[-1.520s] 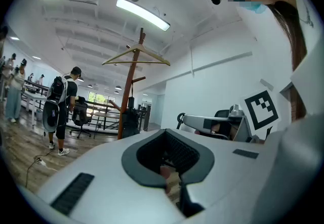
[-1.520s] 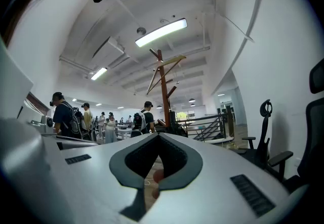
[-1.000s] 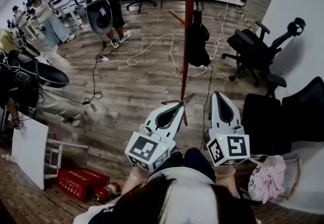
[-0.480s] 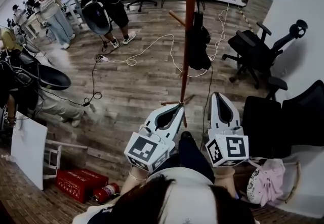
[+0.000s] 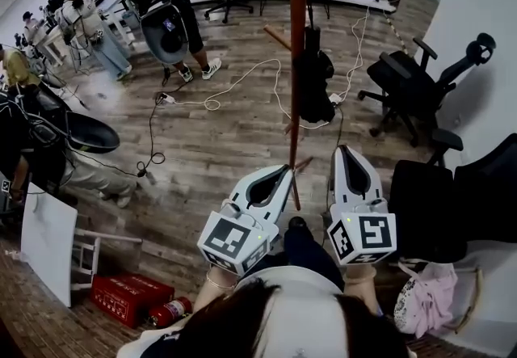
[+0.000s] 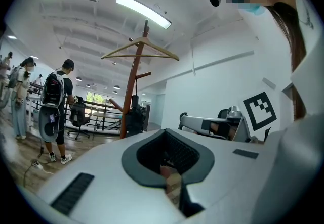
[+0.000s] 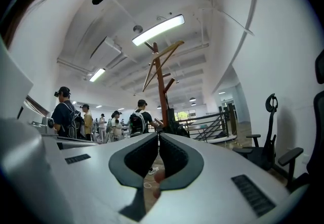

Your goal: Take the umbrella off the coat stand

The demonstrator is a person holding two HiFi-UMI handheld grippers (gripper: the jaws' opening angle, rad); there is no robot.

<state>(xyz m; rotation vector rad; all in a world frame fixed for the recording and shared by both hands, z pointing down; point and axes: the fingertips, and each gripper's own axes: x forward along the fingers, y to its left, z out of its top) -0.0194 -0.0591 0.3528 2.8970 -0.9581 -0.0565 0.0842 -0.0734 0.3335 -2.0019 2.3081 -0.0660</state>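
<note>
Just one umbrella point(image 5: 316, 77) on one coat stand point(image 5: 297, 41).

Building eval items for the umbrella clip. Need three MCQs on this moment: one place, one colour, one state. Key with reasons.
1. In the head view, the black umbrella hangs on which side of the coat stand pole?
A right
B left
C hidden behind it

2. The box beside the fire extinguisher is:
A blue
B red
C yellow

3. The right gripper is:
A wide open
B half open
C shut on nothing

Key:
1 A, the dark bundle sits just right of the pole.
2 B, it is plainly red at the lower left.
3 C, the right gripper view shows the jaws together with nothing between them.
</note>
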